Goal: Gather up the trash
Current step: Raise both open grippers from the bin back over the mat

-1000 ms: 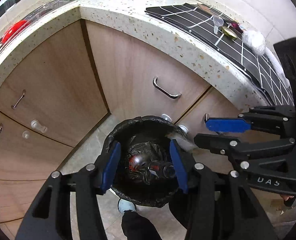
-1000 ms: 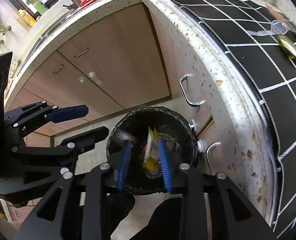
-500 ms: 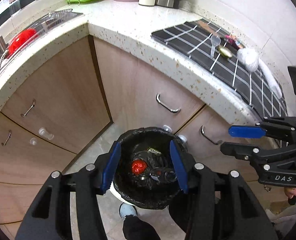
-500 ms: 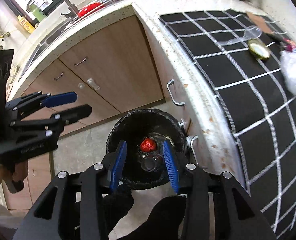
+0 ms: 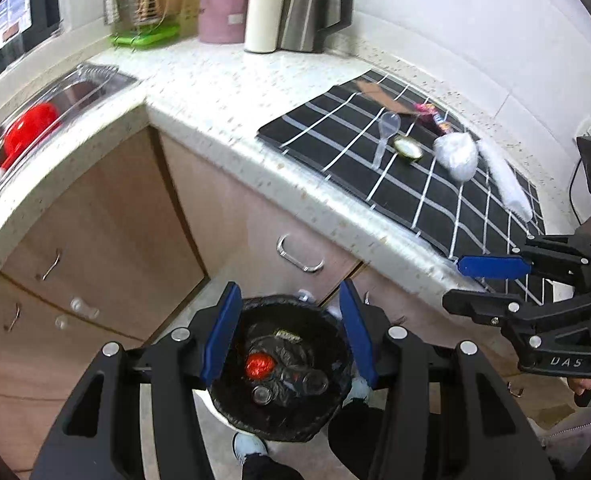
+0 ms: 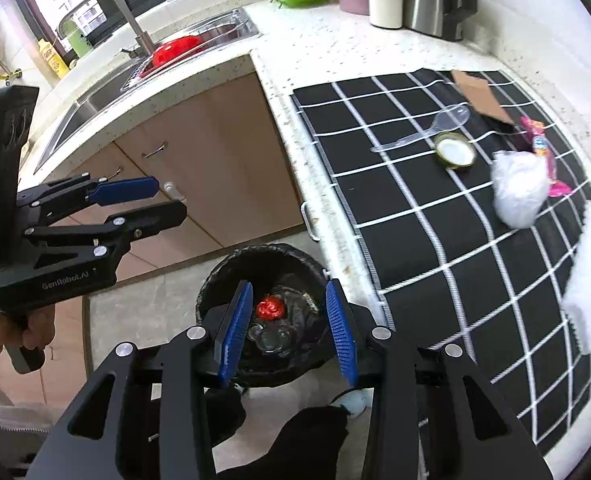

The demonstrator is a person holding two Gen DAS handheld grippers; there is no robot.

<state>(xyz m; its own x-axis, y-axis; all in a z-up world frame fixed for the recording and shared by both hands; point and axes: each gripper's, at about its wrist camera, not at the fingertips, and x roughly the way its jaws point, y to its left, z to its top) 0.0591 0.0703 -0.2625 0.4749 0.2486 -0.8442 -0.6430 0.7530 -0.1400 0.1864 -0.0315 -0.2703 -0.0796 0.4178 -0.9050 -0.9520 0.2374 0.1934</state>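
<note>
A bin lined with a black bag (image 5: 315,424) (image 6: 215,280) stands on the floor below the counter; it holds a red wrapper (image 5: 258,365) (image 6: 270,307) and clear bottles. My left gripper (image 5: 291,332) and right gripper (image 6: 289,330) are both open and empty, high above the bin. On the black checked mat (image 6: 395,200) lie a clear plastic spoon (image 6: 427,130), a gold lid (image 6: 454,150), a white crumpled bag (image 6: 517,188), a pink wrapper (image 6: 539,140), a cardboard piece (image 6: 477,96) and a white tissue (image 6: 589,280).
Wooden cabinet doors with metal handles (image 5: 295,258) sit under the speckled counter (image 5: 223,92). A sink (image 6: 95,100) with a red bowl (image 6: 175,48) is at left. A kettle (image 5: 315,4), white flask and pink jar stand at the back.
The right gripper let a yellow wrapper fall into the bin. Both grippers have risen from the bin to counter height, so the mat's trash shows now.
</note>
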